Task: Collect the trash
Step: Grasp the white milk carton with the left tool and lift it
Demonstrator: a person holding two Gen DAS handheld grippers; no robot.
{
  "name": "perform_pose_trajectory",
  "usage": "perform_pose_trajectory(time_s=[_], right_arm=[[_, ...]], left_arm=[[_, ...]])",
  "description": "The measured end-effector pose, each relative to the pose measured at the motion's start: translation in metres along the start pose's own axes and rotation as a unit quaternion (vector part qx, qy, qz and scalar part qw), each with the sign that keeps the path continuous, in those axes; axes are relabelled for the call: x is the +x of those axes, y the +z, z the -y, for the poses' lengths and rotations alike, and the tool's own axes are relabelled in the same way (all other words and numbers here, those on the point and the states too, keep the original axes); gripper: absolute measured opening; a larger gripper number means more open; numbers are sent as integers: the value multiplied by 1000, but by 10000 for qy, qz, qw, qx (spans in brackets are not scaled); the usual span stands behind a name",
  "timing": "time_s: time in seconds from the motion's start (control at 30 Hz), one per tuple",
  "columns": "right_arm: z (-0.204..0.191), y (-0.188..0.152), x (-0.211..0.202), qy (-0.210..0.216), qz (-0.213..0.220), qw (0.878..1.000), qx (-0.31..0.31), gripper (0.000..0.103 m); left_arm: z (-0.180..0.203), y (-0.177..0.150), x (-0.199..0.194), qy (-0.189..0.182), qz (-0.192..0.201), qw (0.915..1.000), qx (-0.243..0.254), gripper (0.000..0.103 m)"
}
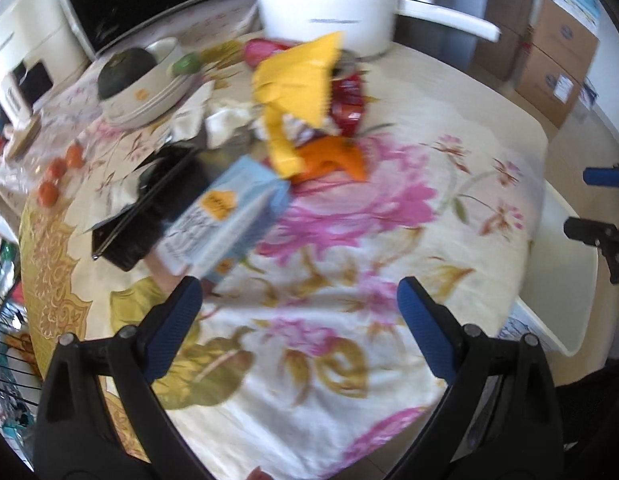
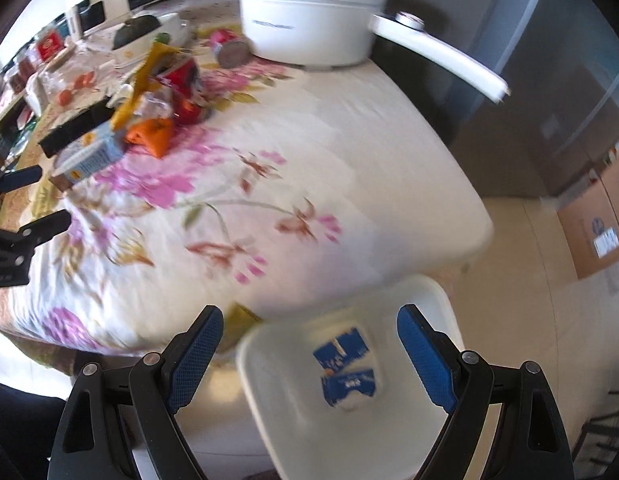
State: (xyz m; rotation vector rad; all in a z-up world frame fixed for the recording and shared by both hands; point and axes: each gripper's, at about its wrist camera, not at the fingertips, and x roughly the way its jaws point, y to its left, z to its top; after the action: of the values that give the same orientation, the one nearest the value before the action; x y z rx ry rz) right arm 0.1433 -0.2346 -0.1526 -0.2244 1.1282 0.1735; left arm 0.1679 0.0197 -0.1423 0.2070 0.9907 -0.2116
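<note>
- Hovering over the flowered cloth, left gripper: jaws wide apart, nothing between them.
- Hanging above the white bin beside the table's near right edge, right gripper: jaws wide apart, gripping nothing.
- Lay inside the bin: one blue-and-white wrapper, clear of both pads.
- Heaped at the far left of the cloth, well apart from the bin: blue carton, yellow bag, orange wrapper, red packet, crumpled tissue.
- Lay just left of the carton, touching it: black tray with chopsticks across it.
- Stood at the far edge: white pot, handle pointing right; red can on its side just left of it.
- Sat far left: plates with a dark green fruit; three tomatoes nearer.
- Blurred throughout; print on the packets unreadable.
</note>
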Motion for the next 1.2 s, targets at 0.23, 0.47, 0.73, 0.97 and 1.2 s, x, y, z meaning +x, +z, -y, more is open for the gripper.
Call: perform_pose_trajectory(time_s=[0.23,0.47,0.73,0.97,1.2], right_arm=[[-14,27,13,73,37,10000,1,90],[-9,41,27,103,-21,9998,165,90],[-3,46,34,146,-81,9994,295,90],[1,47,33,204,-63,9989,426,90],[6,46,30,221,-54,9985,506,90]], left_arm=[[-43,5,28,-547,-224,9977,-333,98],[-53,22,41,-658,-173,9977,-5,98],[-45,45,60,-438,-420,9971,449,98],[-52,50,76,-236,-781,9961,333,95],[-57,39,64,-1342,-824,9875,-99,78]])
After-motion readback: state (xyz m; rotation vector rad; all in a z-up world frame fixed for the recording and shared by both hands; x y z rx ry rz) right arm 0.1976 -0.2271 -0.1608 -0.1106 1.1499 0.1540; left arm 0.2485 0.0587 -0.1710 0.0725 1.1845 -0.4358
